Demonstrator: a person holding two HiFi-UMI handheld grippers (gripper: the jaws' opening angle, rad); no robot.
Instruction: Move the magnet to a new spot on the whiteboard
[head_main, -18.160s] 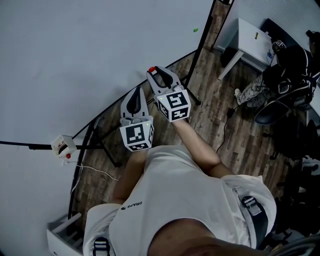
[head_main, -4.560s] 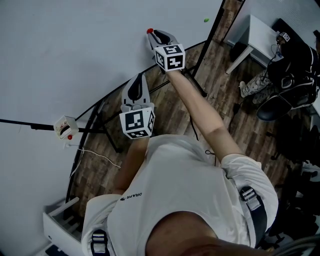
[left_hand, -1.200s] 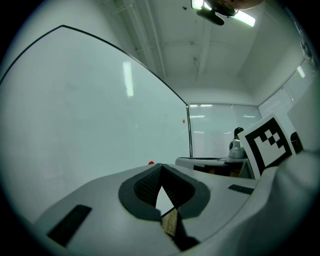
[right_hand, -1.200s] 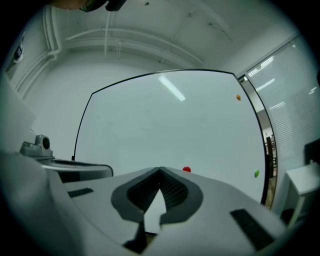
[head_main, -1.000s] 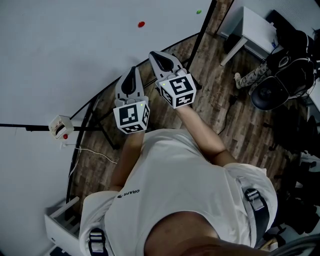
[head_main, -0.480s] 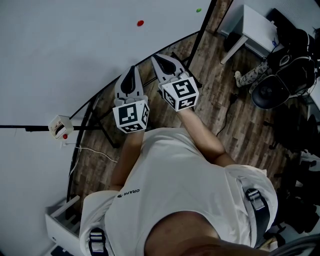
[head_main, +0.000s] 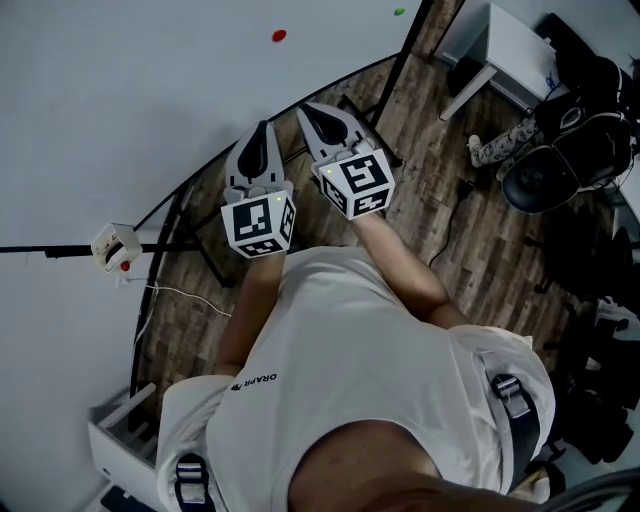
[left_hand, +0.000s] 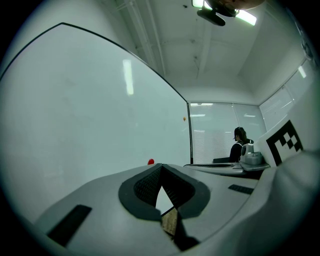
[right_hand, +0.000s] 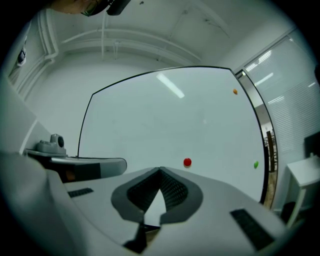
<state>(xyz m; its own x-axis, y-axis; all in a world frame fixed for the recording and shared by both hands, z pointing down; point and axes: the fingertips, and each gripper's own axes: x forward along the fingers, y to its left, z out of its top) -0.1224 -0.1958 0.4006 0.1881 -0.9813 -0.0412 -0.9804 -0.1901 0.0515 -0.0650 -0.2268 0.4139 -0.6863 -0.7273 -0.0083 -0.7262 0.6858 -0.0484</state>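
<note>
Red magnet (head_main: 279, 35) sits on the whiteboard (head_main: 150, 90), upper part of the head view, well apart from both tools; nothing touches it.

Left tool (head_main: 263, 128) & right tool (head_main: 308, 108) are held side by side in front of the person's chest, pointing toward the board, right one slightly further fwd.

Left tool view: jaws together at the tips, nothing btwn them; magnet shows as a small red dot just above the jaw line.

Right tool view: jaws also together, empty; red magnet up & right of the tips, green magnet (right_hand: 256, 164) near the board's right edge, orange magnet (right_hand: 235, 91) higher up.

Wood floor (head_main: 430, 200) below the board.
</note>
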